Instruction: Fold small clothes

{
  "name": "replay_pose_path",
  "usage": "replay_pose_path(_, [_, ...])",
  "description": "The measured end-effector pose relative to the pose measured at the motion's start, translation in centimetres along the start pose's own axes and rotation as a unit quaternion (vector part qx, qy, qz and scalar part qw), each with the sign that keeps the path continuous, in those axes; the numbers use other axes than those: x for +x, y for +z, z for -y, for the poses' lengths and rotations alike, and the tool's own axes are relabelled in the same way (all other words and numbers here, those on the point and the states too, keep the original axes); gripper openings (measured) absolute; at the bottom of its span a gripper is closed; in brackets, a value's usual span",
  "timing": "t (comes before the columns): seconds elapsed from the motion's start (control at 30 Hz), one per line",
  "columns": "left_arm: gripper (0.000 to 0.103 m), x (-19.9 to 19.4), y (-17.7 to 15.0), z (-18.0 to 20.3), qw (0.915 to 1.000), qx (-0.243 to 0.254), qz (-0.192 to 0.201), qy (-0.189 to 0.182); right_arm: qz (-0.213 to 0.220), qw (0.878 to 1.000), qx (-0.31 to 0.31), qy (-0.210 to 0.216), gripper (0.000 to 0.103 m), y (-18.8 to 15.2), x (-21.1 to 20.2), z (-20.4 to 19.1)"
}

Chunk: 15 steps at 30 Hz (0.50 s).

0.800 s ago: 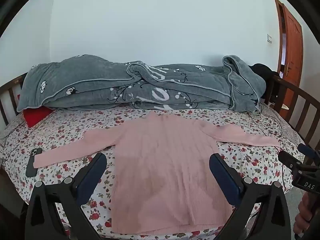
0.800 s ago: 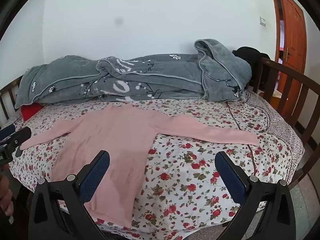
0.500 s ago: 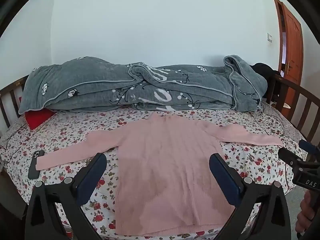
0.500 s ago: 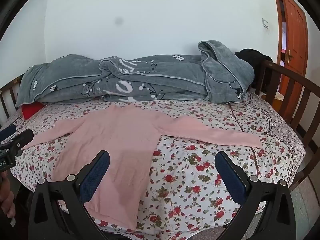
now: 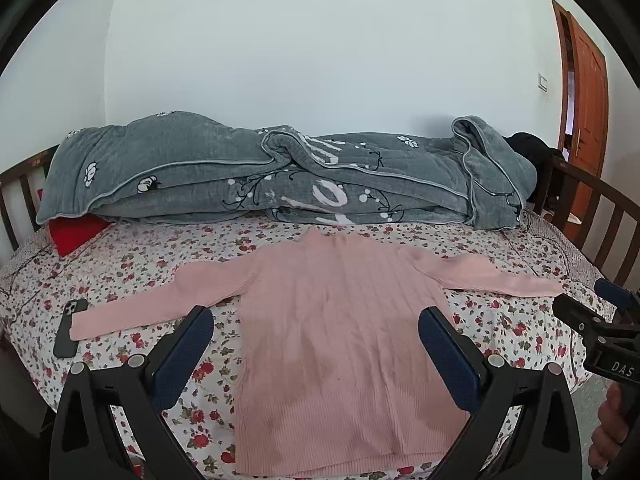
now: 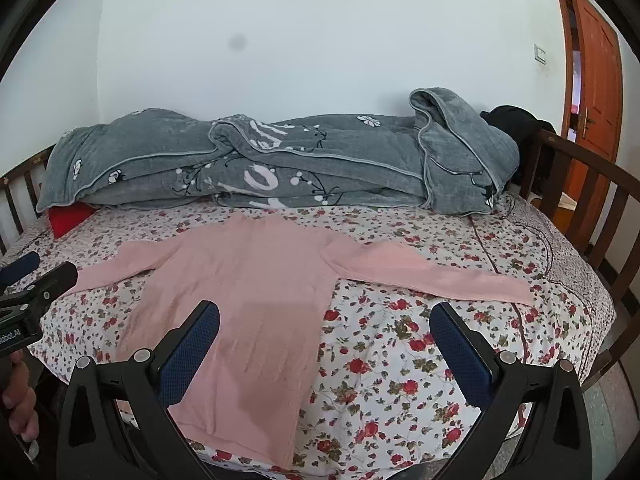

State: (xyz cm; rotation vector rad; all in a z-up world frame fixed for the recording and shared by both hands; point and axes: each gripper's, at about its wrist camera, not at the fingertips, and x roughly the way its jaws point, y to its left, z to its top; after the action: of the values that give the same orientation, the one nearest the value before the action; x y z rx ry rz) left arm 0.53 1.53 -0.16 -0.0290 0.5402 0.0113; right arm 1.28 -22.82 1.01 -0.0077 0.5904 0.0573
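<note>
A pink ribbed sweater [image 5: 340,320] lies flat on the flowered bedsheet [image 5: 132,252], both sleeves spread out to the sides, hem toward me. My left gripper [image 5: 316,344] hovers above the sweater's lower body, open, with nothing between its blue pads [image 5: 448,356]. In the right wrist view the same sweater [image 6: 248,296] sits left of centre with its right sleeve [image 6: 440,276] stretched across the sheet. My right gripper [image 6: 324,344] stands open over the sweater's right edge and bare sheet, holding nothing. Each gripper shows at the edge of the other's view.
A rolled grey quilt [image 5: 280,176] fills the back of the bed. A red cushion [image 5: 76,232] peeks out at its left. A dark phone [image 5: 70,332] lies by the left sleeve cuff. Wooden rails [image 6: 592,200] bound the bed; an orange door [image 6: 592,64] stands at right.
Both views have pulled back and tilted slightly, so the sweater and quilt sit a little lower and farther. The sweater has not moved and both grippers stay open.
</note>
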Motion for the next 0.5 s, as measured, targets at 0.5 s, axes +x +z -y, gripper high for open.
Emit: replay_pose_path(0.5, [0.103, -0.24, -0.36, 0.01, 1.0000, 0.001, -0.001, -0.003, -0.003, 1.000, 0.005, 0.008, 0.103, 0.41, -0.25, -0.30])
